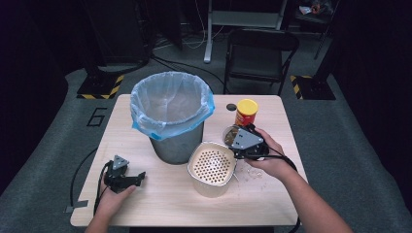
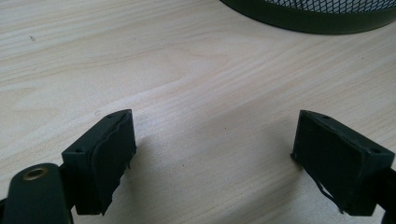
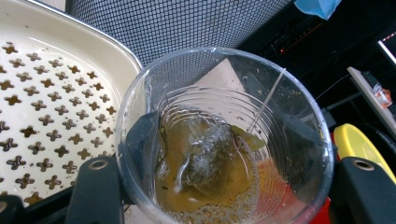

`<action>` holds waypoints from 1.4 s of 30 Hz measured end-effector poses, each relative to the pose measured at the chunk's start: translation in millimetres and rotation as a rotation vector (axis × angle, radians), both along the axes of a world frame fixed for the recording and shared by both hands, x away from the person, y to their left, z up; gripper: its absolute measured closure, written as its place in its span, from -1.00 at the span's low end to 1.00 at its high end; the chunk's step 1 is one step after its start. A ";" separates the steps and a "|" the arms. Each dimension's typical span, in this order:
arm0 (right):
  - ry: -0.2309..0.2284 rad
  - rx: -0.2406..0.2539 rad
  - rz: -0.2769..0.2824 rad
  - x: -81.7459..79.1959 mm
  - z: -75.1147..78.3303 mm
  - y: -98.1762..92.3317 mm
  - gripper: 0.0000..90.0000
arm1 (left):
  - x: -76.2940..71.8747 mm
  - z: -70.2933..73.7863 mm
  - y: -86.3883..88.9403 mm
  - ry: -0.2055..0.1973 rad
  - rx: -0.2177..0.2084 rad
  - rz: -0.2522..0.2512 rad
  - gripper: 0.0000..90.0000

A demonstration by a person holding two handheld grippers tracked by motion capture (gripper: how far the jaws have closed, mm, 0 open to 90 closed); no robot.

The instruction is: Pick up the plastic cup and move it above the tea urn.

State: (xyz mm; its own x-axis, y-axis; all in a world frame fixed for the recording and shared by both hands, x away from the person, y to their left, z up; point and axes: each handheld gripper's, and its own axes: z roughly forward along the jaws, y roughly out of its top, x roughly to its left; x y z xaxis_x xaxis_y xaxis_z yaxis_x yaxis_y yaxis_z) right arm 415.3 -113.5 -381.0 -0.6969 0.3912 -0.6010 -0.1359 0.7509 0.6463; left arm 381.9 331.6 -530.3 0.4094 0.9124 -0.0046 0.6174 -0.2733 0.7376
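Observation:
My right gripper (image 1: 232, 137) is shut on a clear plastic cup (image 3: 224, 140) that holds brownish tea and a tea bag (image 3: 205, 156) with its string. The cup (image 1: 230, 134) is held just right of a cream strainer tub (image 1: 212, 168) with a perforated insert (image 3: 42, 121). My left gripper (image 1: 140, 176) rests low at the table's front left, open, with nothing between its black pads (image 2: 109, 156) but bare wood.
A mesh bin (image 1: 172, 119) lined with a blue-edged clear bag stands mid-table, its base (image 2: 317, 14) near the left gripper. A yellow-lidded jar (image 1: 246, 112) and a small dark disc (image 1: 231, 107) sit at the back right. Small crumbs (image 1: 252, 172) lie under the right hand.

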 end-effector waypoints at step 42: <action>-0.807 -0.885 0.169 -41.6 -42.4 62.8 -0.20 | 0.1 -0.6 -0.7 -0.007 -0.011 -0.006 -0.71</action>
